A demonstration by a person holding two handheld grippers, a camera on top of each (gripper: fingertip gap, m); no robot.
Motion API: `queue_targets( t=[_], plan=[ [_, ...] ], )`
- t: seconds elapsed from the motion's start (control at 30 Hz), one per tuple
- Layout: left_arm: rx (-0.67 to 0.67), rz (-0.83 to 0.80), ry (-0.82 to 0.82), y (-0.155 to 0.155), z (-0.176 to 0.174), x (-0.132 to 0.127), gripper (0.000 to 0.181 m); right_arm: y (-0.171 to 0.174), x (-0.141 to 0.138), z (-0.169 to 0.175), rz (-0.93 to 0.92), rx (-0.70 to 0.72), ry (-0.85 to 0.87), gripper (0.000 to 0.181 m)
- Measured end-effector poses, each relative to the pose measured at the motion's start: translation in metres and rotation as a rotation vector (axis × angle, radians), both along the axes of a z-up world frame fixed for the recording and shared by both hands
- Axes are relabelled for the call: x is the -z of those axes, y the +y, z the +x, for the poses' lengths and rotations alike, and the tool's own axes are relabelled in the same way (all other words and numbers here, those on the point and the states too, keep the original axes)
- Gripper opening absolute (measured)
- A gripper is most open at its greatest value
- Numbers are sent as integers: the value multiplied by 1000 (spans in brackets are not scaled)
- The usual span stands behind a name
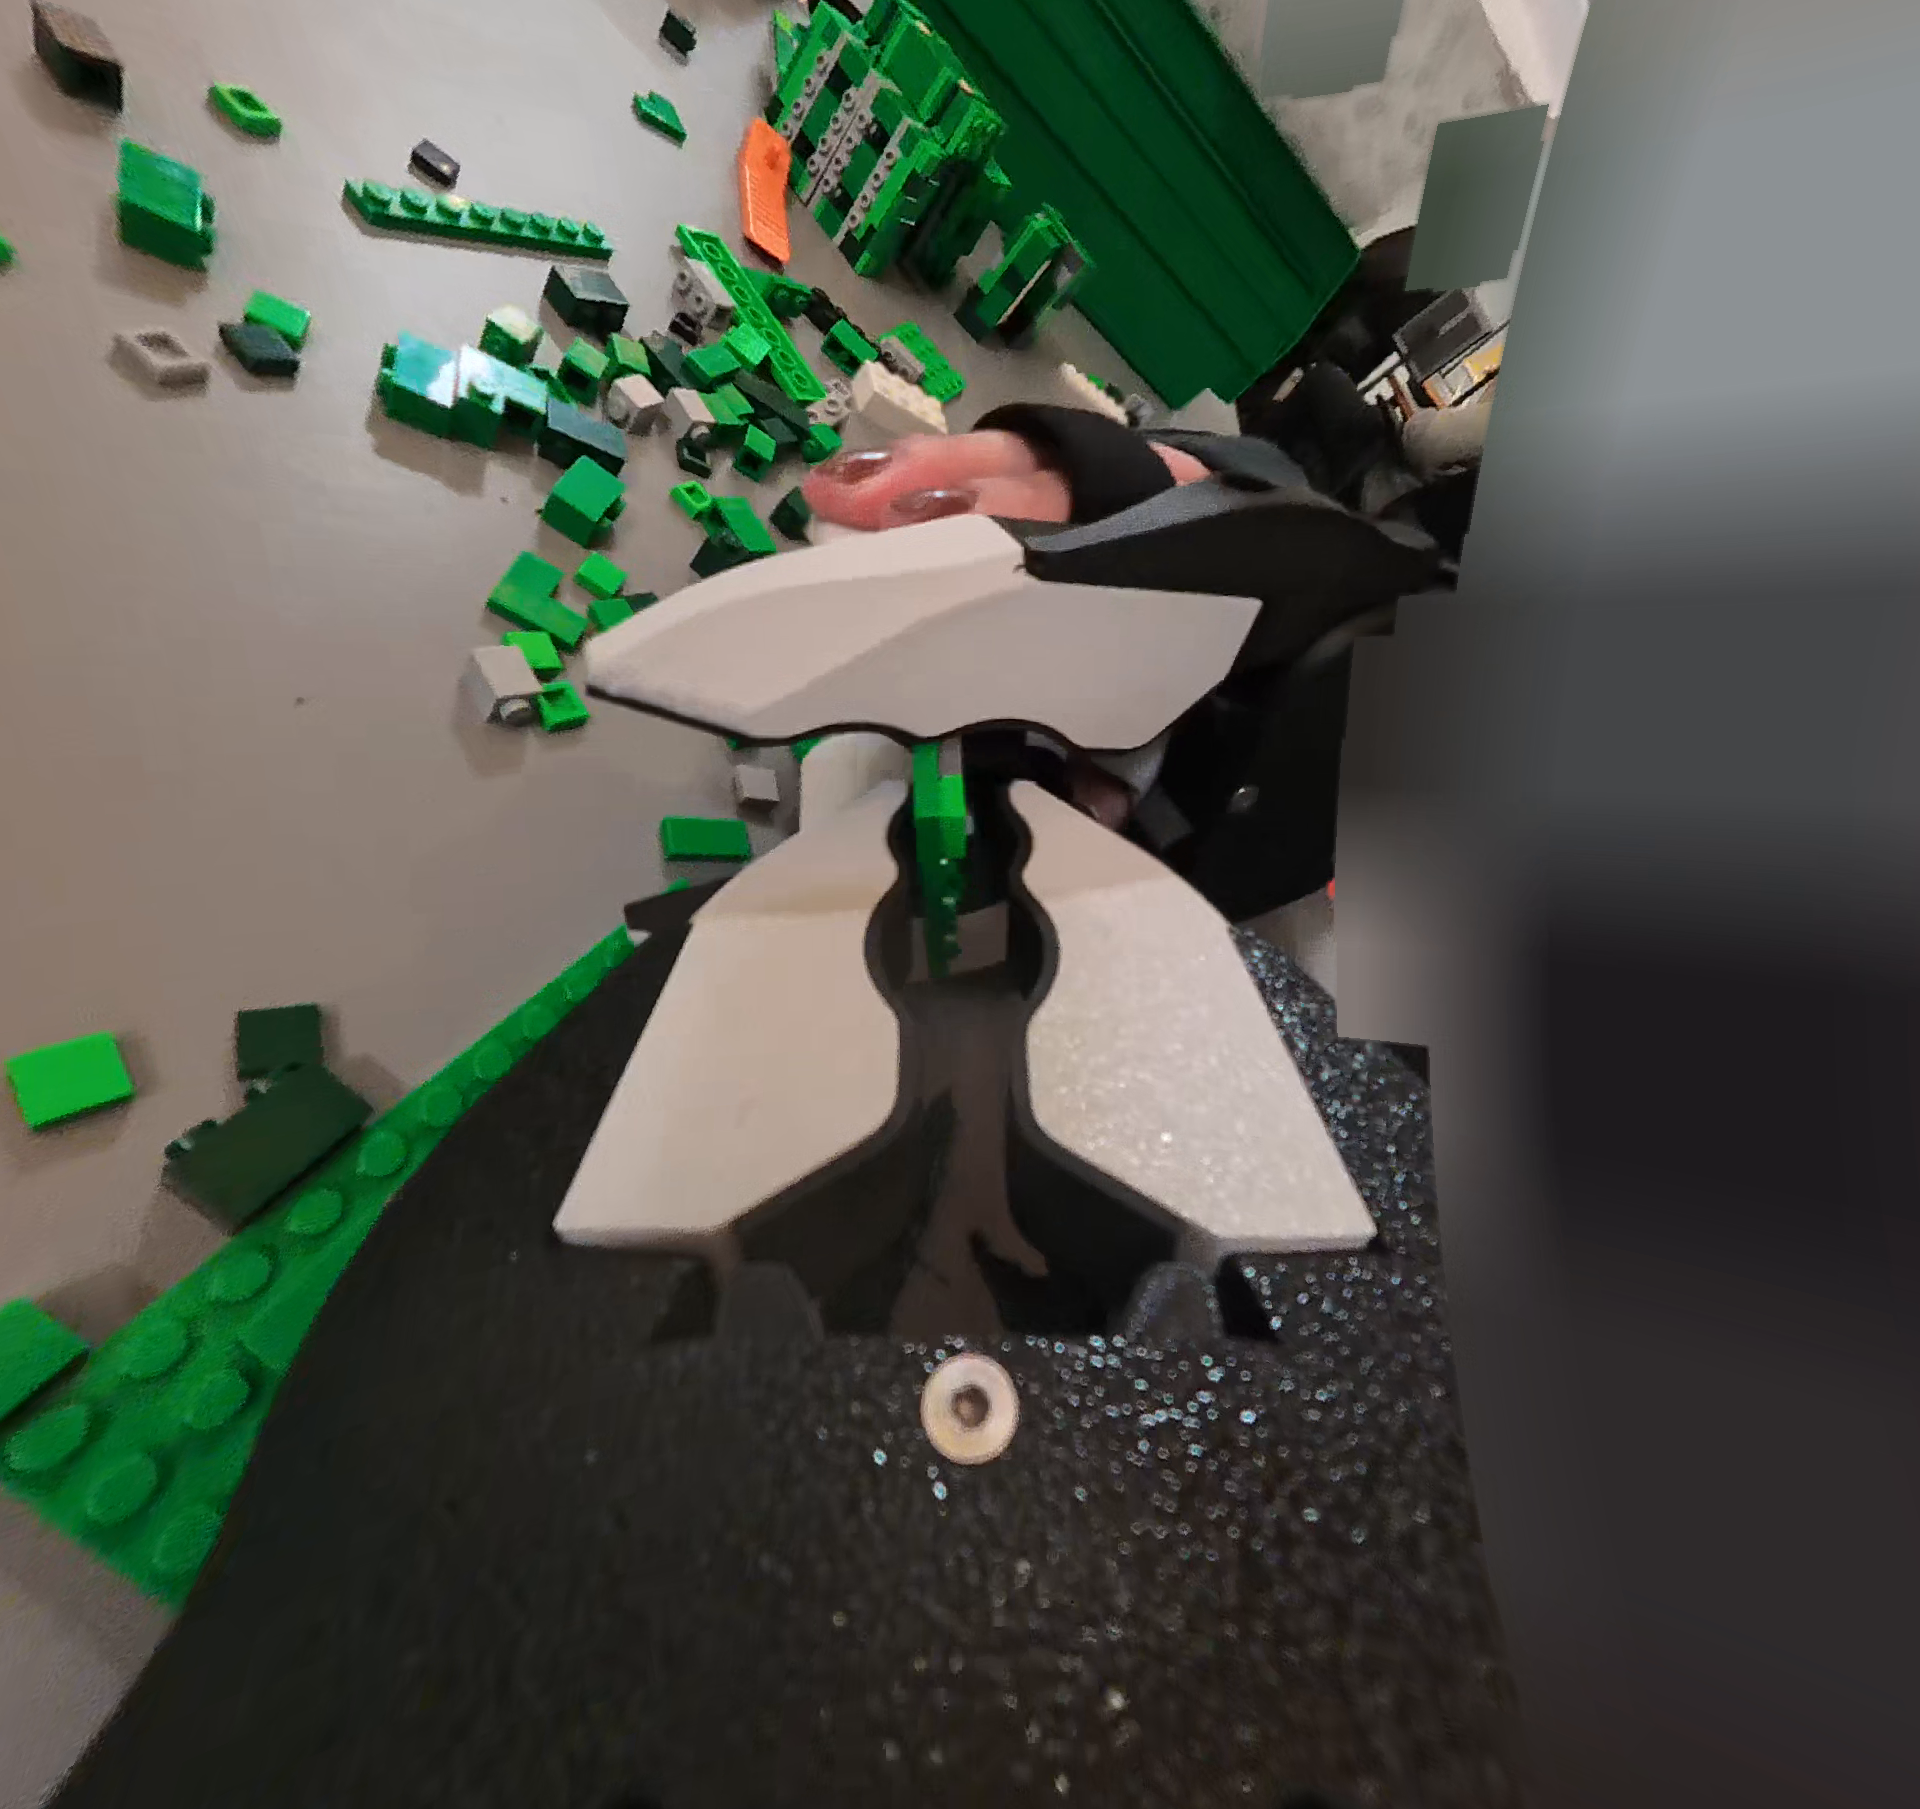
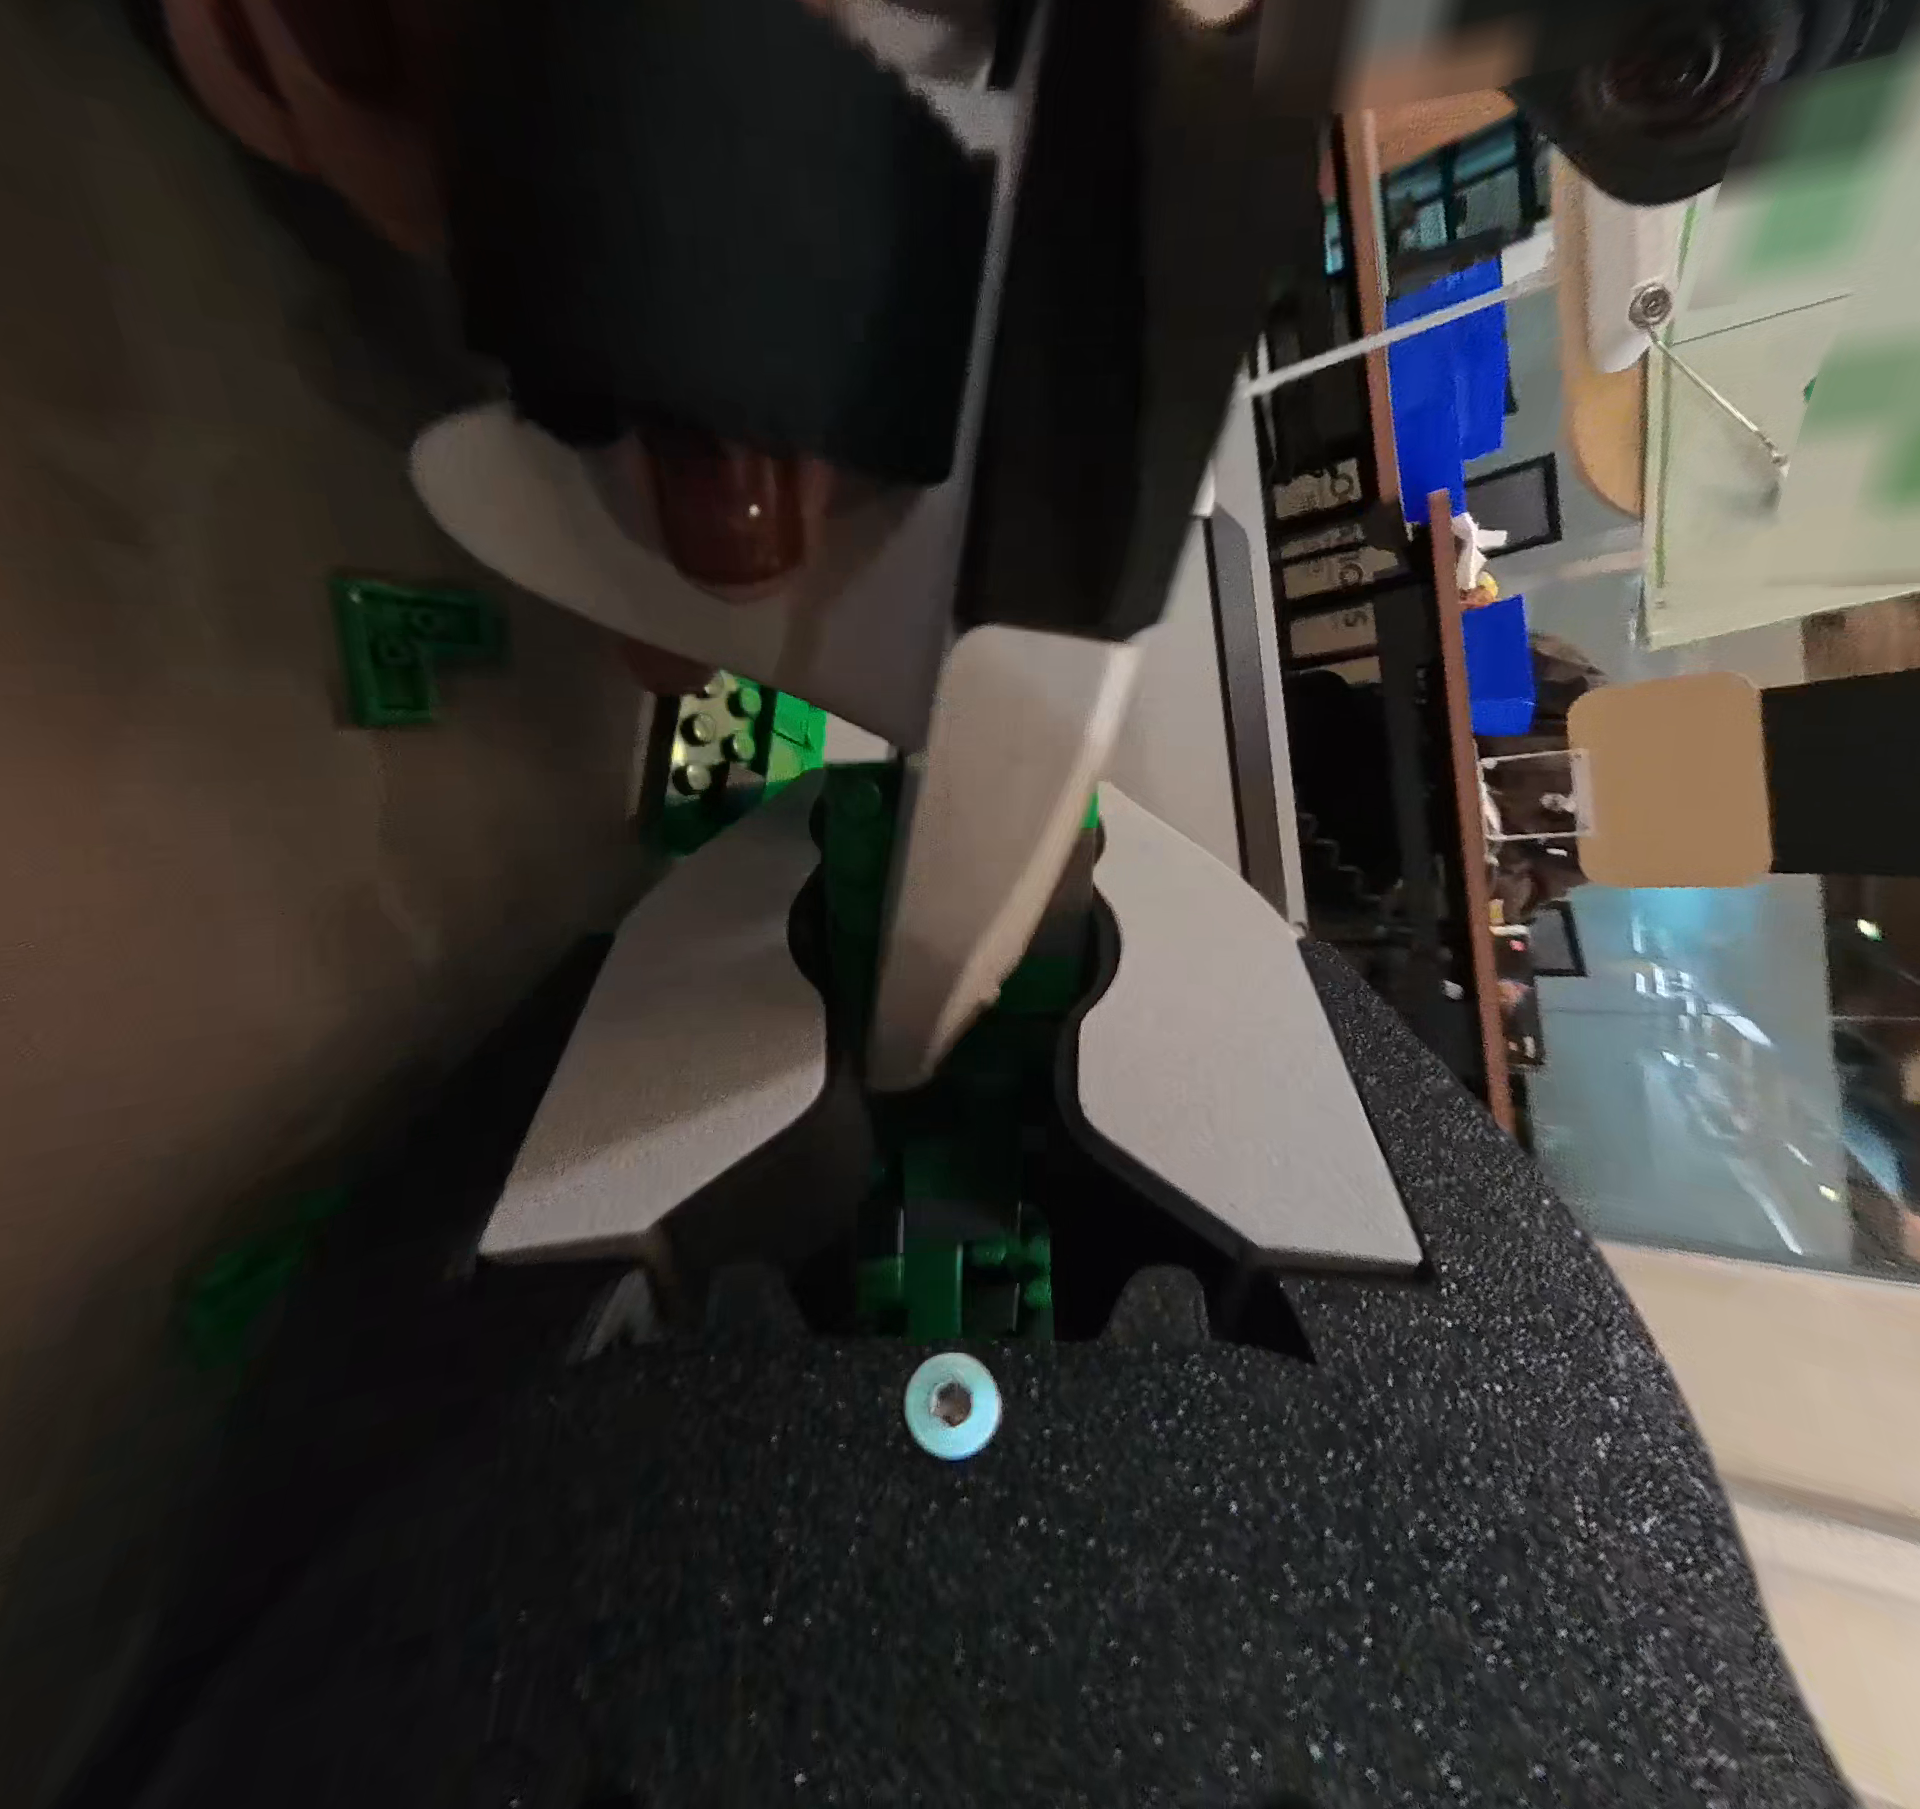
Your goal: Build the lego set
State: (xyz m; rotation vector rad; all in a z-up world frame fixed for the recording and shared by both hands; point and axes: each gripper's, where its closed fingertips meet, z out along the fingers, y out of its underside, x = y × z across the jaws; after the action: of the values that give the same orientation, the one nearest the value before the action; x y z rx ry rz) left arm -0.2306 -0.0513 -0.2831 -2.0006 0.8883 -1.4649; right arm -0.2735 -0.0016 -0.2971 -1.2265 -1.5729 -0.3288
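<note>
In the left wrist view my left gripper (image 1: 935,803) is shut on a thin green lego assembly (image 1: 940,866) standing edge-on between its white fingers. My right gripper (image 1: 914,637), held by a hand (image 1: 935,481), crosses just above the fingertips and meets the top of the same piece. In the right wrist view my right gripper (image 2: 956,803) is closed around a dark green lego assembly (image 2: 956,1271). A white finger of the left gripper (image 2: 987,876) reaches in between its fingers and hides the join.
A green baseplate (image 1: 156,1344) lies at the lower left. Several loose green, grey and dark bricks (image 1: 623,388) are scattered on the grey table. A part-built green block (image 1: 894,128), an orange tool (image 1: 764,190) and a green bin (image 1: 1122,149) stand farther back. A green L-shaped plate (image 2: 416,647) lies nearby. Across from one pair of fingers to the other is roughly 6 centimetres.
</note>
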Motion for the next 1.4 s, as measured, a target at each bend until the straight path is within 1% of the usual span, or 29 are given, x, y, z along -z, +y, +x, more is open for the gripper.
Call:
queue_targets(
  t=[0.03,0.13,0.27,0.33,0.4,0.43,0.5,0.6,0.87,0.93,1.07,1.2,1.3,1.33,1.4],
  plan=[
    [15,18,4,-2,0,0,7,-2,-2,-2,-11,-15,22,38],
    [39,51,7,-5,-1,-1,7,-7,-2,-3,-47,-49,41,38],
    [4,29,42,-3,1,2,6,-7,-1,-3,-56,-60,39,42],
    [-15,13,29,-3,2,-1,6,-7,-5,-6,14,-57,-3,44],
    [-18,8,26,-4,3,-2,6,-5,-9,-5,100,-42,-49,39],
    [-28,4,21,-3,3,-3,6,-4,-10,-4,113,-37,-49,39],
    [-64,-34,-18,0,5,-6,6,1,-14,-2,211,-12,-99,39],
    [-83,-50,-4,1,2,-1,6,3,-12,-5,316,7,-154,38],
    [-98,-100,-22,4,-1,2,7,6,-12,-6,345,19,-150,39],
    [-92,-102,-16,4,-1,3,7,4,-8,-6,285,16,-120,39],
    [-39,-131,-23,1,0,3,7,1,-2,-8,36,25,32,38],
    [19,-97,-53,-5,2,-3,28,2,-1,-6,14,28,49,39],
    [-15,-74,-40,1,1,-1,11,3,-6,-6,23,29,75,39],
    [-20,-63,-39,2,1,-2,9,3,-7,-5,27,29,78,39],
    [-17,-64,-47,2,1,-3,9,3,-7,-5,34,30,78,39]
  ],
)
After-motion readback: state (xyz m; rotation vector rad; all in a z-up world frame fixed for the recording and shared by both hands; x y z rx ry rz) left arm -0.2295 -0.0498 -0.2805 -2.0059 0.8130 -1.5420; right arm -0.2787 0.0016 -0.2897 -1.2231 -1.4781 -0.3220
